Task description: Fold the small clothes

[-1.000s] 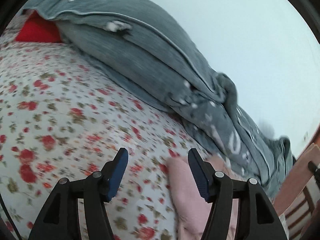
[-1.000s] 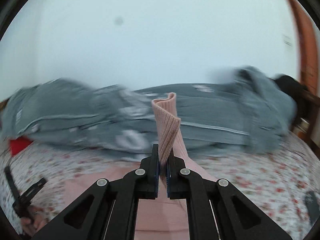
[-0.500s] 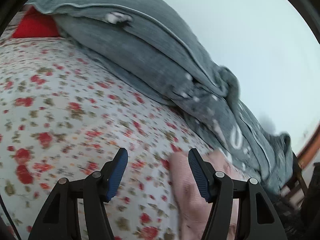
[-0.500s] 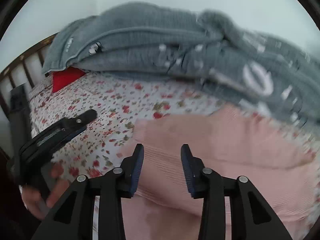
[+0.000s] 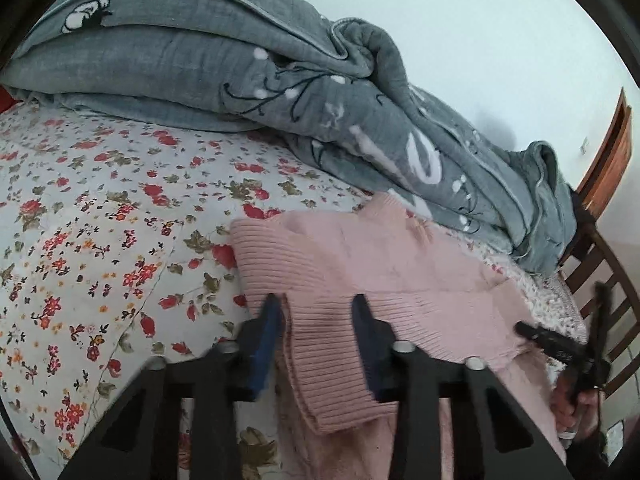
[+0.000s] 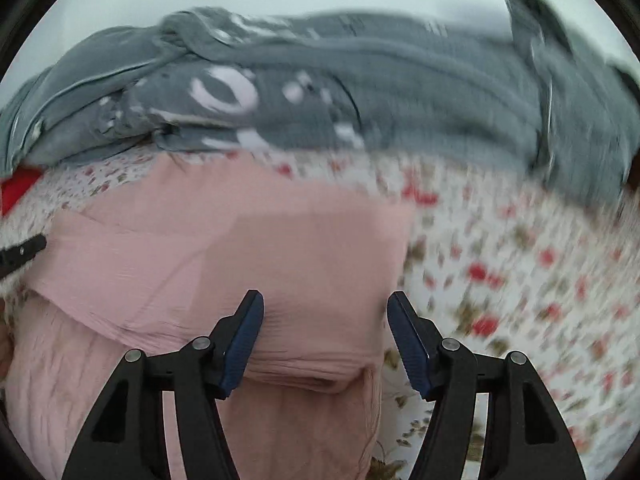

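The blue-padded fingers (image 5: 264, 344) of the left gripper (image 5: 318, 320) were seen spread apart, with a ribbed cuff (image 5: 332, 364) of the pink sweater (image 5: 380, 264) lying between them; whether either pad touched the knit could not be told. The fingers (image 6: 244, 340) of the right gripper (image 6: 326, 334) were likewise held wide apart, poised over a folded edge of the same sweater (image 6: 224, 248) with nothing clamped. The garment was laid flat on the floral bedsheet (image 5: 100, 220), its long axis running across the left wrist view from the ribbed hem at the left toward the right, where the other gripper (image 5: 560, 348) was glimpsed at its far end. A sleeve was folded over the body, the cuff pointing back toward the left camera. Beyond the sweater a rumpled grey quilt (image 5: 240, 72) was heaped along the pale wall (image 5: 480, 20), its lower edge just beside the garment's far side. A red pillow (image 6: 18, 190) was partly covered at the quilt's end, and a wooden bed rail (image 5: 592, 264) was seen past the right side. The right wrist view was blurred.
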A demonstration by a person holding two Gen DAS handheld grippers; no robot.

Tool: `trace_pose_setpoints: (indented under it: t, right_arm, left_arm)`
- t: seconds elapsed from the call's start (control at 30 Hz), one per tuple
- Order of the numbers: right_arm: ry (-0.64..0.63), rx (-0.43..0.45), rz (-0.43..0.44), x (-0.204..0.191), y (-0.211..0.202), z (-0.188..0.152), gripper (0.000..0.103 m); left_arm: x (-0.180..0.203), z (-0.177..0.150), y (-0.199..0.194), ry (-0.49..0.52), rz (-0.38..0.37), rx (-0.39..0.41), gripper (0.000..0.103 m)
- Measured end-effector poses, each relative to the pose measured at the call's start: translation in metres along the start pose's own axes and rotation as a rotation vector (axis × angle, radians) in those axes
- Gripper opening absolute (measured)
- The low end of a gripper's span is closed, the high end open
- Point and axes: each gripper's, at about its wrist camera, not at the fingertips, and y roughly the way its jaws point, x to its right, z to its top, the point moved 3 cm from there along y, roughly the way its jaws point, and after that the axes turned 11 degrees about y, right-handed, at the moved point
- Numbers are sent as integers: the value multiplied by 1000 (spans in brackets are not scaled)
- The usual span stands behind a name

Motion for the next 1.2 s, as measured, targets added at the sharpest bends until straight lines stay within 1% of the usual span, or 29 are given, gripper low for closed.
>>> trace_pose_setpoints:
  t: [0.03,0.07,0.1,0.17,0.2,0.23,0.27,0.3,0.33,0.37,0.4,0.43,0.5,0.53,0.6,0.63,0.67,0.7,0.73,0.77,0.87,0.97,1.03,1.1,1.2]
  right_arm:
    - [43,-21,47,7,5,1,63]
    - [64,-23,65,10,6,0,63]
    - [84,-23,82,13,6,-1,63]
    - [110,-28,106,18,6,-2,61]
    - [116,-20,110,21,5,-2,60]
    - [122,-18,114,22,4,-2,58]
    - [129,-12,118,24,4,-3,57]
    - [133,0,116,25,1,0,57]
    - [133,26,119,24,-4,0,57]
    - [134,42,122,25,-8,0,57]
    - [133,57,124,25,-12,1,57]
    - [126,70,106,24,-14,0,57]
    - [117,49,84,24,-8,3,57]
    - [119,25,68,25,-3,3,57]
    - [127,11,62,27,1,3,57]
    - [129,9,51,28,2,3,57]
    - [125,7,37,28,3,3,57]
    - [119,6,29,27,4,2,57]
    - [113,7,21,26,4,2,57]
    - [110,9,18,26,5,2,57]
    - [107,11,12,26,4,1,57]
    - [84,20,2,22,2,0,57]
    - [81,21,7,22,1,-1,57]
    - [91,18,13,23,2,-1,57]
    - [99,23,-1,24,0,-1,57]
  left_arm:
    - [-2,0,1,-3,-12,-2,19]
    - [-3,-1,2,-4,-16,-7,16]
    - [-4,-1,4,-6,-21,-16,10]
    - [-3,-1,3,-6,-38,-3,6]
    - [-2,0,2,-7,-42,14,6]
    - [-1,2,-6,-4,-56,54,6]
    - [1,7,-11,-4,-51,84,6]
    - [3,14,-16,-13,-27,101,6]
    - [8,24,-21,-4,-29,121,6]
    - [17,35,-26,26,-61,152,6]
    - [21,43,-26,48,-53,150,6]
    - [24,48,-20,65,-16,125,6]
    - [18,42,-1,58,27,44,6]
    - [12,32,13,49,69,-11,6]
    - [-1,10,36,24,127,-103,11]
    - [-5,10,35,-4,104,-104,11]
    - [-6,13,28,-11,87,-64,18]
    - [-5,13,23,-6,94,-33,42]
    - [-3,11,21,11,130,-25,54]
    - [0,9,22,28,158,-42,60]
    - [10,8,27,93,186,-59,60]
    - [20,8,22,138,222,-42,61]
    - [19,5,19,132,229,-49,61]
    - [13,3,20,100,239,-84,62]
    - [7,0,21,60,213,-106,65]
